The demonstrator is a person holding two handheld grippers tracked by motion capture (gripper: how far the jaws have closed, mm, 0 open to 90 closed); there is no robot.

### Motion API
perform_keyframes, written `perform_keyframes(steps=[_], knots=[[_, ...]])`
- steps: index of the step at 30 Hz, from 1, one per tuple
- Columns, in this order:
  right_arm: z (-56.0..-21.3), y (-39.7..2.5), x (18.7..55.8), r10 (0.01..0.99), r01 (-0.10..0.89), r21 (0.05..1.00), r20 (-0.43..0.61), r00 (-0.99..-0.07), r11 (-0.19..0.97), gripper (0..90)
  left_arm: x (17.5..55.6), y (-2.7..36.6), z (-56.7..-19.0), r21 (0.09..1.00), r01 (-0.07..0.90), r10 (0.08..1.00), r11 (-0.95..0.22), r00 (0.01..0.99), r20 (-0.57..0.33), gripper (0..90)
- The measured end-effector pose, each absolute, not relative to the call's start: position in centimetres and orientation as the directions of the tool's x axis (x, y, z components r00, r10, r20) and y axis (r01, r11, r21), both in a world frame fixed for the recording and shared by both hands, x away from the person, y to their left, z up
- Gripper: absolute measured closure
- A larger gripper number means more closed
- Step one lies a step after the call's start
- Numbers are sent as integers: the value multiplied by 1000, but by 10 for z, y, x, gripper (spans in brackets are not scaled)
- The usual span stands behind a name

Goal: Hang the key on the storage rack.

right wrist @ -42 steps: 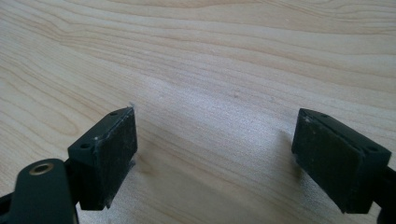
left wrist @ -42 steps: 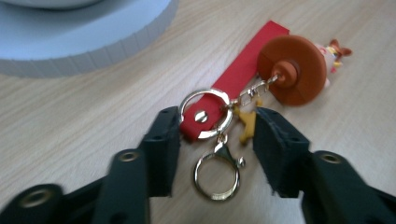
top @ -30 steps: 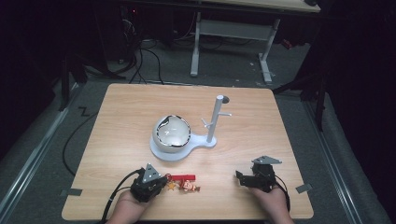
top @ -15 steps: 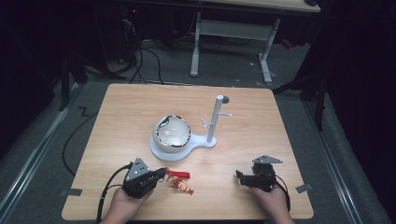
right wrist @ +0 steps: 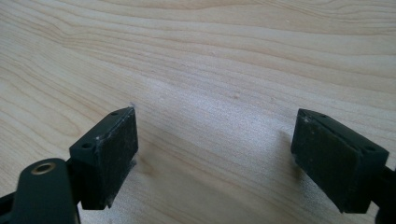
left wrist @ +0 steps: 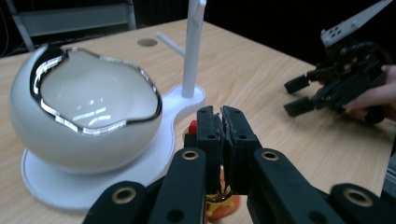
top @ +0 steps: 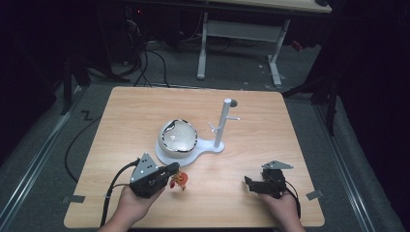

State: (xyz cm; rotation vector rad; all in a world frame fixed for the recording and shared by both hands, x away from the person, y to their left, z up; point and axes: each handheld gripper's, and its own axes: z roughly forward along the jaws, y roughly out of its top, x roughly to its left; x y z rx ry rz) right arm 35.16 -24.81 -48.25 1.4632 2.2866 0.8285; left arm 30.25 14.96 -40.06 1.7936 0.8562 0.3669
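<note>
Clearly the left gripper (top: 169, 173), low and left of centre in the high view, has its jaws pressed together on a small red-and-gold trinket (top: 180, 181), which hangs from their tips just above the counter (top: 251, 121). In the left gripper view the jaws meet with barely a slit between them; a red bit of the trinket (left wrist: 192, 126) peeks past the left jaw and a gold loop with an orange body shows below, at the bottom middle of the frame. What exactly the trinket is I cannot tell, as it is small and partly hidden.

It looks light, since it dangles without pulling the jaws down, and it seems to be a loose, jointed thing on a ring or cord, so it will likely swing when moved. The sound place to hold it is where it is held now, at its upper ring or loop, leaving the body free to hang.

Just beyond it, at the centre of the high view, sits a white egg-shaped bowl (top: 178, 137) with a shiny dark rim on a white stand base (top: 193, 155), from which a white post (top: 223, 121) with short pegs rises. The bowl looks glossy, hard and probably breakable, so a swinging trinket should be kept off its rim.

The right gripper (top: 258, 184), at the lower right of the high view, rests apart from all this with its jaws spread wide over bare wood, holding nothing, as the right gripper view confirms
</note>
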Motion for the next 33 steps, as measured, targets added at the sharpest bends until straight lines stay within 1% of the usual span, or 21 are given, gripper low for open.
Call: perform_keyframes(steps=[8,15,29,33], knots=[[-482,-248,352,898,725,613,56,-437,315,151,324,134,-377,926,343,700,-161,701,-138,868],[-482,-249,352,897,728,611,65,-438,311,151,344,106,-364,934,314,691,-168,714,-116,868],[-482,-250,351,891,724,613,73,-449,315,151,382,70,-353,941,297,703,-162,704,-101,867],[-482,-251,351,890,724,615,74,-449,314,151,388,67,-350,941,302,700,-150,705,-114,868]])
